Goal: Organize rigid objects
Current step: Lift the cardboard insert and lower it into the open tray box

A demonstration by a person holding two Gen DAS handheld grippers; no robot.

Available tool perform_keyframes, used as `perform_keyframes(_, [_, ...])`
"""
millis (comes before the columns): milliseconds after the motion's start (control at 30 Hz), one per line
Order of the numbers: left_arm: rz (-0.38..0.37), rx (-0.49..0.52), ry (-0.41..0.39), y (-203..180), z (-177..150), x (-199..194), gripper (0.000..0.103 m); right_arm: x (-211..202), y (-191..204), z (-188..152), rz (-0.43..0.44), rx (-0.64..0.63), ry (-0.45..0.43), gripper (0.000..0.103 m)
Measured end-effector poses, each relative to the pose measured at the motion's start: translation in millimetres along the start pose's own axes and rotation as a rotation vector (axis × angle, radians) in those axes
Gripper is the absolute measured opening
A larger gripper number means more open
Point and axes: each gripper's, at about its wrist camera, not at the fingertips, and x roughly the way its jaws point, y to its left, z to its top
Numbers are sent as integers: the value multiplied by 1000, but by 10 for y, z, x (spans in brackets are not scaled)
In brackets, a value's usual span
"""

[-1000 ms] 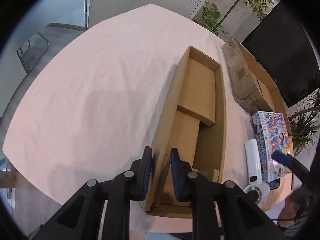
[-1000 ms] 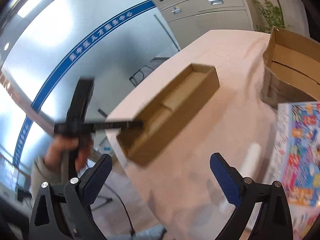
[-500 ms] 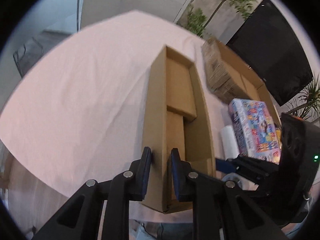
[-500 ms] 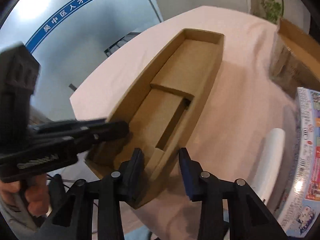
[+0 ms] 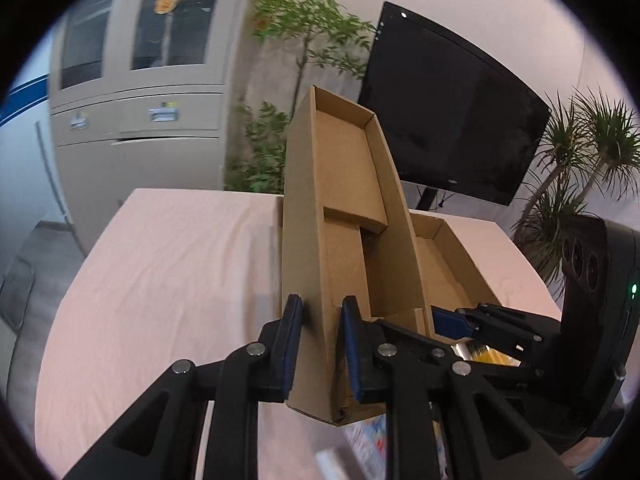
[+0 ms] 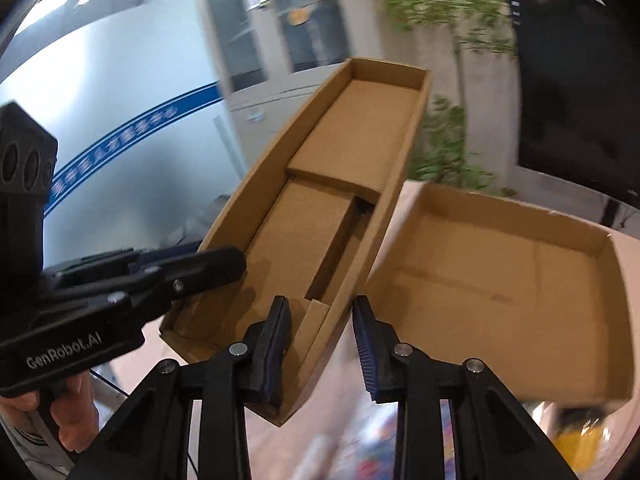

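Observation:
A long narrow cardboard box point(image 5: 344, 216), open on top with folded flaps inside, is lifted off the table and tilted up. My left gripper point(image 5: 318, 344) is shut on its left side wall near the close end. My right gripper point(image 6: 322, 344) is shut on its right side wall; the box also shows in the right wrist view point(image 6: 320, 200). The right gripper shows at the lower right of the left wrist view point(image 5: 476, 322), and the left gripper shows at the left of the right wrist view point(image 6: 168, 266).
A wide open cardboard box point(image 6: 508, 280) lies on the pink table point(image 5: 168, 272) to the right of the lifted box. A black monitor point(image 5: 448, 128), plants point(image 5: 304, 40) and grey cabinets point(image 5: 136, 92) stand behind. Blurred colourful items point(image 5: 376, 440) lie below the grippers.
The long box has been raised off the table and tipped upward, held by both grippers. A second ago my right gripper was open and away from it; it has closed on the right wall.

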Motion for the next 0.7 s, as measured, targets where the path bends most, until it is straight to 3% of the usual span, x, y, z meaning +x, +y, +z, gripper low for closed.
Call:
perform_keyframes(133, [-27,-5,104,21,230,710,19,278,-575,318,-28,63,80,29])
perform_keyframes(233, [-22,-38,194,177,180,1154,19,712,-1108,301,20,143,191,28])
perform_keyframes(333, [-22,-83,290,375,30,1530,19,1179,-1382,185,60,212,302,28])
perform_keyframes(500, [26,-90,341,481,-121,1726,20,1696,-1417,46,51,233,411,28])
perform_keyframes(633, [48,-61,342,511,-119,1674,20,1880,-1444,125,65,263,432,32])
perform_keyframes(667, [56,-56,325,434,-80,1667,20,1917,-1462,164,81,274,435,36])
perform_keyframes(700, [53,-55,305,411,-81,1596,21,1910,-1489,163,107,291,438,46])
